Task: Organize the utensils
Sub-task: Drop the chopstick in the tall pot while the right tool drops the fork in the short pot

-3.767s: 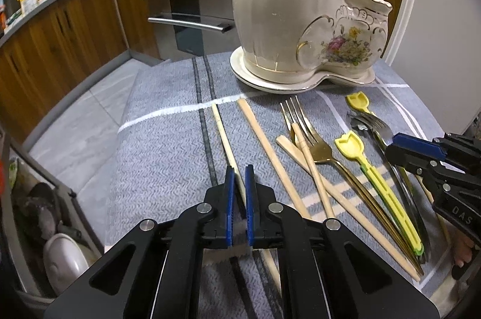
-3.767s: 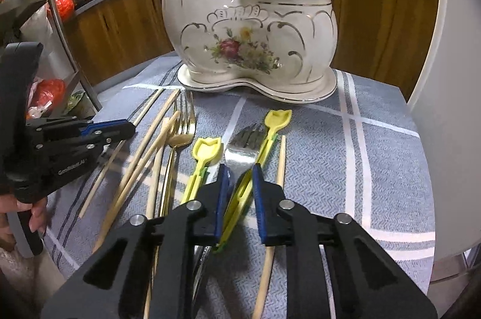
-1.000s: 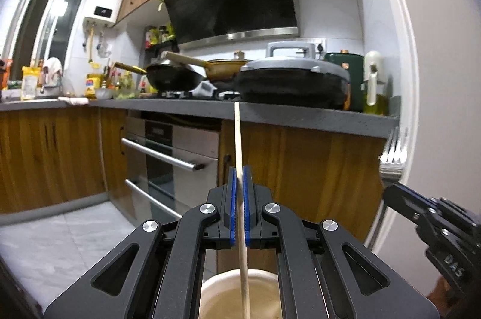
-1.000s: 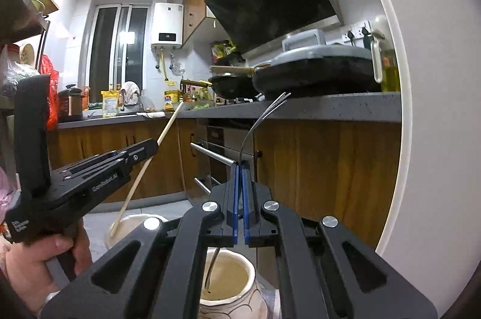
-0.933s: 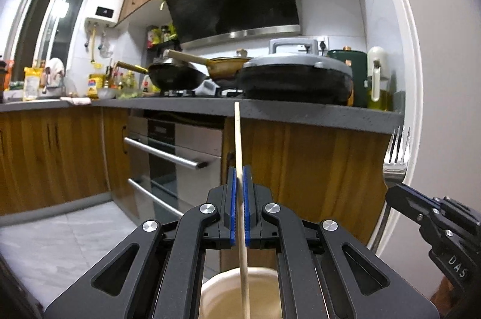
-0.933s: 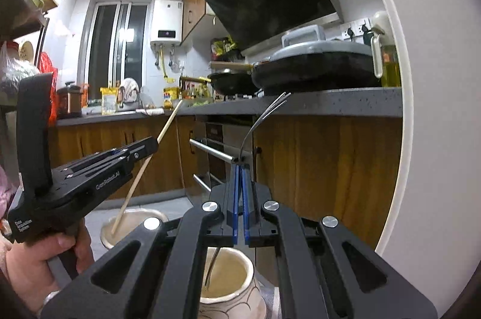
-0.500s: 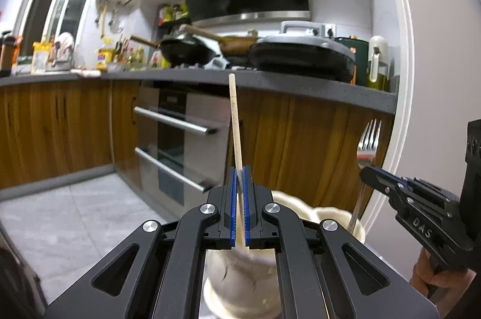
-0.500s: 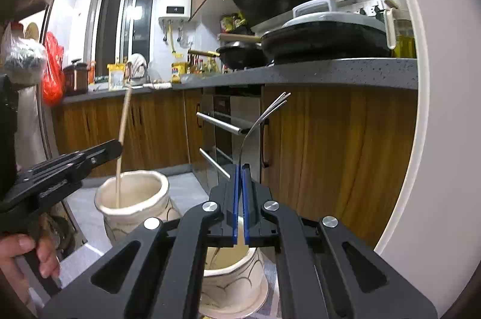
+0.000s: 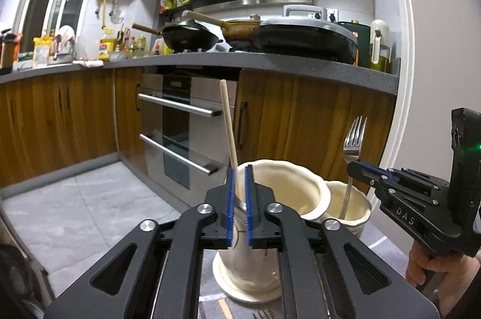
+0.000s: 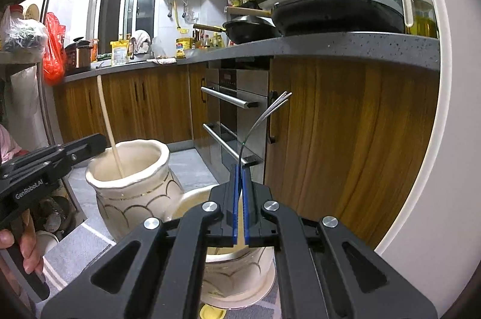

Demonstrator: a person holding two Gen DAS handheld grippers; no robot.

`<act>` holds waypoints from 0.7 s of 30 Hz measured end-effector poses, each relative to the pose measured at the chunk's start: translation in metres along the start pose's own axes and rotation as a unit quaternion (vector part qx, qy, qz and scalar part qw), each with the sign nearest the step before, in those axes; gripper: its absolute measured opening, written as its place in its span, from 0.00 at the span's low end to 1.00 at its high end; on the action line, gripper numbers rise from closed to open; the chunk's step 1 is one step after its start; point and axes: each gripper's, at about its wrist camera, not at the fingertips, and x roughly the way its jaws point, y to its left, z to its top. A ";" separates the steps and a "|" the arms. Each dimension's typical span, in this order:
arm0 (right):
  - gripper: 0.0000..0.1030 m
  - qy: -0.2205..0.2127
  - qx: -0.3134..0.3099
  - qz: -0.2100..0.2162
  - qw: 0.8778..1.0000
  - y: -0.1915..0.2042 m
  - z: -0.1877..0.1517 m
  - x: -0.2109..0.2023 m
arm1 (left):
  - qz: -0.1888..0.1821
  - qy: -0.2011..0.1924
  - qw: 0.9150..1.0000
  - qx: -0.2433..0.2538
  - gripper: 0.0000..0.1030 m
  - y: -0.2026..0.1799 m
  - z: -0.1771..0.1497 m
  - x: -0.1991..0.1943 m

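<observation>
A cream ceramic holder with two joined pots stands on the table. In the left wrist view its tall pot (image 9: 282,183) holds a wooden chopstick (image 9: 227,120) that leans left. My left gripper (image 9: 239,176) has its jaws opening; the chopstick stands between the blue pads with a gap beside it. In the right wrist view my right gripper (image 10: 240,171) is shut on a silver fork (image 10: 264,114), tines up, and its handle reaches down into the small pot (image 10: 192,202). The same fork (image 9: 355,135) shows over that small pot (image 9: 357,202).
Behind the holder are wooden cabinets, an oven (image 9: 180,132) and a counter with pans (image 9: 303,36). A white wall (image 10: 445,138) lies close on the right. More utensils lie on the grey cloth (image 9: 210,289) below the grippers. A hand (image 9: 427,265) holds each gripper.
Both grippers came down over the holder, which rose into view. The chopstick and the fork handle sank into their pots. The left pads parted and the chopstick tilted left.
</observation>
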 end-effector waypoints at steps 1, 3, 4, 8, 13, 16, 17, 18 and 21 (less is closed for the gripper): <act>0.02 0.004 0.002 0.000 1.000 -0.001 0.000 0.001 | 0.001 -0.001 1.000 0.001 0.13 0.000 0.000 -0.001; 0.02 0.011 0.005 0.001 1.000 -0.002 0.000 0.005 | 0.004 -0.001 1.000 0.002 0.15 0.000 -0.001 -0.003; 0.02 0.015 0.006 0.000 1.000 -0.002 0.000 0.006 | 0.006 -0.001 1.000 0.002 0.17 0.000 0.000 -0.004; 0.02 0.023 0.005 -0.002 1.000 -0.002 -0.002 0.009 | 0.010 -0.005 1.000 -0.005 0.22 0.001 0.000 -0.010; 0.02 0.021 0.005 -0.005 1.000 -0.001 -0.003 0.008 | 0.016 -0.007 1.000 -0.007 0.26 0.005 -0.002 -0.017; 0.02 0.024 0.010 -0.004 1.000 -0.002 -0.004 0.006 | 0.017 -0.005 1.000 -0.011 0.28 0.008 -0.004 -0.020; 0.04 0.025 0.011 -0.005 1.000 -0.003 -0.004 0.007 | 0.019 -0.005 1.000 -0.013 0.29 0.009 -0.005 -0.022; 0.08 0.026 0.012 -0.006 1.000 -0.003 -0.004 0.006 | 0.020 -0.005 1.000 -0.014 0.31 0.010 -0.005 -0.023; 0.30 0.027 0.014 -0.001 1.000 -0.003 -0.005 0.003 | 0.024 -0.007 1.000 -0.017 0.42 0.013 -0.008 -0.029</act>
